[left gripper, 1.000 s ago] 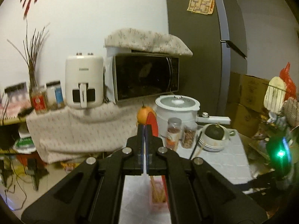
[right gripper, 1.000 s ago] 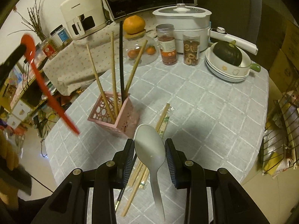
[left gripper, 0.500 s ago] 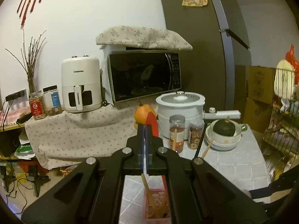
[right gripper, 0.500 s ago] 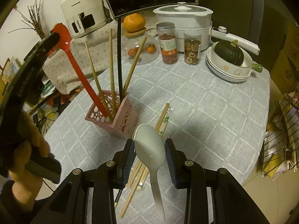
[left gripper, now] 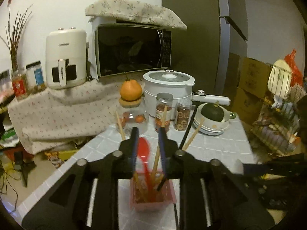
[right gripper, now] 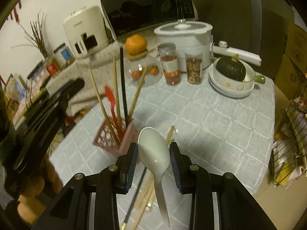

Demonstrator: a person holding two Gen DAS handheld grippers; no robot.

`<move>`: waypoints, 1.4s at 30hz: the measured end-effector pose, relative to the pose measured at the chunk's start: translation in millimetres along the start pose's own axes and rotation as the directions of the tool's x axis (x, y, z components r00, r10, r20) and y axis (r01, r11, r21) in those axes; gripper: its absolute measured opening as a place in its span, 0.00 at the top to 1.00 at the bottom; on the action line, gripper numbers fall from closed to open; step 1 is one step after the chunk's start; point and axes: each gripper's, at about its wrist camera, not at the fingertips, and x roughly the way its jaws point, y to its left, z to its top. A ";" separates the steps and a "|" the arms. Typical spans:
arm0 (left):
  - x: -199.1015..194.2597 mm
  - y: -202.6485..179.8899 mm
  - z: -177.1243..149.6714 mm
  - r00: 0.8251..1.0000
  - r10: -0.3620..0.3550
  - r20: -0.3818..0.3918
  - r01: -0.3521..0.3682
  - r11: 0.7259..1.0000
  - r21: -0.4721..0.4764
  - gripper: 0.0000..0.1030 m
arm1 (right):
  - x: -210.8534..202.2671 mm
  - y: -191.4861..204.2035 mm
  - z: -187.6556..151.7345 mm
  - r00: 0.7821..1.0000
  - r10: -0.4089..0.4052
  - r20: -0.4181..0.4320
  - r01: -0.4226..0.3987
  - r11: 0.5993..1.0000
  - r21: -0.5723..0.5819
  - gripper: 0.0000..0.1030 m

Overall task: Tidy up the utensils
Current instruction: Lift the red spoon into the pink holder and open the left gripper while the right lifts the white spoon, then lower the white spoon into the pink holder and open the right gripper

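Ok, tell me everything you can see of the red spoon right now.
The red spoon looks like glossy plastic, with an oval bowl on a slim handle. It stands bowl up, leaning a little, handle down in the pink perforated holder among the wooden chopsticks and one black stick. The left gripper is opening: its pads flank the bowl without pressing on it. The handle's lower end is hidden in the holder.
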 end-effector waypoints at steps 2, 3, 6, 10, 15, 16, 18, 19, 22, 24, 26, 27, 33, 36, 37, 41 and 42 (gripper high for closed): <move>-5.8 6.2 1.6 0.999 -0.012 -0.034 0.011 1.000 -0.019 0.74 | -2.8 3.8 3.8 0.999 0.007 0.039 -0.008 1.000 0.009 0.66; -8.7 9.9 1.8 0.998 -0.009 -0.055 0.008 1.000 -0.028 0.73 | -3.9 6.1 5.9 0.998 0.012 0.061 -0.013 1.000 0.014 0.66; -11.9 22.7 -0.5 0.991 0.024 -0.131 -0.030 0.998 -0.046 0.65 | -5.6 12.9 12.9 0.993 0.026 0.118 -0.030 0.999 0.030 0.66; -7.7 43.9 -12.3 0.950 0.077 -0.304 -0.101 0.993 -0.066 0.60 | -9.2 25.8 26.2 0.970 0.039 0.239 -0.061 0.995 0.085 0.66; -1.3 64.1 -32.1 0.898 0.080 -0.432 -0.121 0.990 -0.067 0.58 | -7.9 52.6 39.7 0.938 0.042 0.344 -0.074 0.994 0.081 0.66; -1.1 67.3 -34.0 0.893 0.076 -0.443 -0.118 0.991 -0.067 0.58 | -7.1 59.2 41.6 0.932 0.036 0.362 -0.066 0.995 0.070 0.66; -1.1 73.0 -35.3 0.887 0.079 -0.455 -0.119 0.991 -0.060 0.58 | -5.2 69.1 45.0 0.921 0.019 0.390 -0.044 0.998 0.054 0.66; -1.6 75.2 -35.7 0.885 0.081 -0.459 -0.121 0.991 -0.058 0.57 | -2.9 75.2 46.9 0.914 0.012 0.406 -0.033 0.998 0.046 0.66; -2.6 83.0 -38.8 0.873 0.088 -0.479 -0.129 0.990 -0.053 0.52 | 4.8 87.4 49.6 0.900 -0.015 0.437 -0.001 0.999 0.035 0.66; -0.7 88.4 -39.9 0.866 0.091 -0.491 -0.135 0.989 -0.054 0.51 | 8.3 93.7 48.7 0.888 -0.046 0.457 0.039 0.999 0.026 0.66; 1.0 93.3 -41.2 0.861 0.081 -0.502 -0.135 0.988 -0.071 0.51 | 10.7 99.5 48.9 0.879 -0.060 0.473 0.059 0.998 0.017 0.66; 1.7 95.2 -41.5 0.860 0.077 -0.505 -0.134 0.988 -0.078 0.51 | 11.1 100.9 48.1 0.874 -0.067 0.482 0.068 0.998 0.016 0.66; 3.1 100.2 -43.8 0.853 0.069 -0.518 -0.134 0.987 -0.089 0.51 | 21.1 103.7 49.2 0.861 -0.091 0.501 0.082 0.996 0.041 0.66; 3.4 103.6 -45.3 0.850 0.069 -0.522 -0.139 0.986 -0.096 0.51 | 27.1 101.5 45.7 0.867 -0.097 0.489 0.078 0.995 0.060 0.65; 3.7 104.5 -45.8 0.849 0.069 -0.523 -0.140 0.985 -0.099 0.51 | 28.8 101.6 44.2 0.869 -0.096 0.486 0.076 0.995 0.059 0.65; 4.6 105.5 -47.5 0.849 0.059 -0.525 -0.137 0.984 -0.113 0.51 | 31.6 102.9 41.2 0.873 -0.094 0.478 0.083 0.996 0.044 0.65; 4.9 105.3 -47.6 0.850 0.055 -0.524 -0.136 0.984 -0.116 0.51 | 32.1 102.6 41.1 0.878 -0.088 0.470 0.079 0.996 0.040 0.64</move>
